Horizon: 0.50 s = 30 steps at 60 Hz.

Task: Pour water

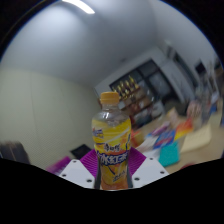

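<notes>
1. The gripper sits at the bottom centre of the frame, and its two fingers are clenched on one bottle. A purple pad shows to the left of the bottle's lower body and a second pad shows to the right, both seemingly pressed against it.

2. The bottle is the task's thing. It stands upright in the middle of the frame between the fingers, filled with orange-yellow liquid, with a printed label around its middle and an orange cap on top.

3. Judged from this, the step in hand is carrying the grasped bottle. The room is tilted behind it, and nothing can be seen under its base, so it looks lifted rather than resting.

4. The cap appears to be in place. If it is, it would have to come off before anything could pour, and one gripper alone cannot do that.

5. The next move calls for a vessel to receive the liquid. One teal cup-like item sits at the right, on a cluttered worktop; whether it is the target I cannot tell.

6. Counted: one gripper, two pads, one bottle, one cap, one teal item.

7. Farther out, one dark shelf unit stands against the wall at upper right, and one ceiling light runs along the top of the frame.
</notes>
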Each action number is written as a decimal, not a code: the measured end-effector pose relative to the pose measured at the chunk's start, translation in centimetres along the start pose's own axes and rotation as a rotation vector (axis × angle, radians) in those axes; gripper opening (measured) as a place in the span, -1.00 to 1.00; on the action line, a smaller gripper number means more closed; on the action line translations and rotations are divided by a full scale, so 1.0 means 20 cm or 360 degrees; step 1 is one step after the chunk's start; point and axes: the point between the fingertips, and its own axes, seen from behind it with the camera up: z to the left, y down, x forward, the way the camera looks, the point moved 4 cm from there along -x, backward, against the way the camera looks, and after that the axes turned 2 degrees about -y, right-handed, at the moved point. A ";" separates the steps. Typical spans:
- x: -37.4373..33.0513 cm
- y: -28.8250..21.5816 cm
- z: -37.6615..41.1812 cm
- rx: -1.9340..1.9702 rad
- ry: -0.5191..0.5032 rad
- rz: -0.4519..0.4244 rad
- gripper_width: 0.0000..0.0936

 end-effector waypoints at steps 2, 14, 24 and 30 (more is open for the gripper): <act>-0.05 -0.07 -0.12 -0.0180 0.0064 -0.0030 -0.21; -0.39 -0.15 -0.74 -0.0768 0.0374 0.0011 -0.22; -0.67 0.04 -0.93 -0.0752 0.0438 0.0196 -0.22; -0.64 0.09 -1.03 -0.0721 0.0442 0.0248 -0.22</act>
